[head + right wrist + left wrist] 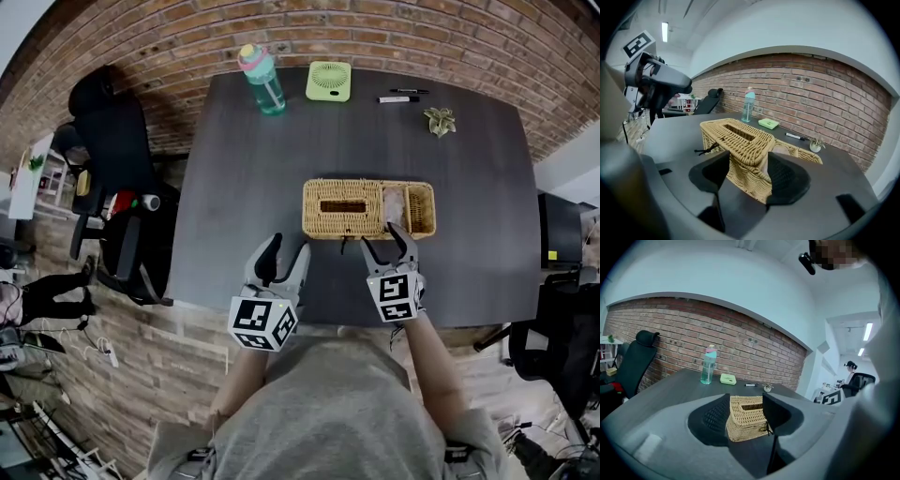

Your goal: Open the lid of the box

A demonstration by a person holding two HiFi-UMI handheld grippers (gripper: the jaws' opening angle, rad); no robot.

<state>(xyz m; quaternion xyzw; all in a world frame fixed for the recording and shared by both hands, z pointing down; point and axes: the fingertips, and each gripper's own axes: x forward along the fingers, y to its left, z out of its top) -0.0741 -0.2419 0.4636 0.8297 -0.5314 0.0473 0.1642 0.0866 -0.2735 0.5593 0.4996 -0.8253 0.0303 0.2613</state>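
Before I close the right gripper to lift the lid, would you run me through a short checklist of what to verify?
1. Right gripper open: ok, jaws apart.
2. Lid corner between its jaws: ok, seen in the right gripper view.
3. Jaws touching the lid: cannot tell.
4. Lid down on the box: ok, it lies shut.
5. Left gripper out of the way: ok, open, empty, short of the box.
6. Bottle and fan clear of the box: ok, both at the table's far edge.
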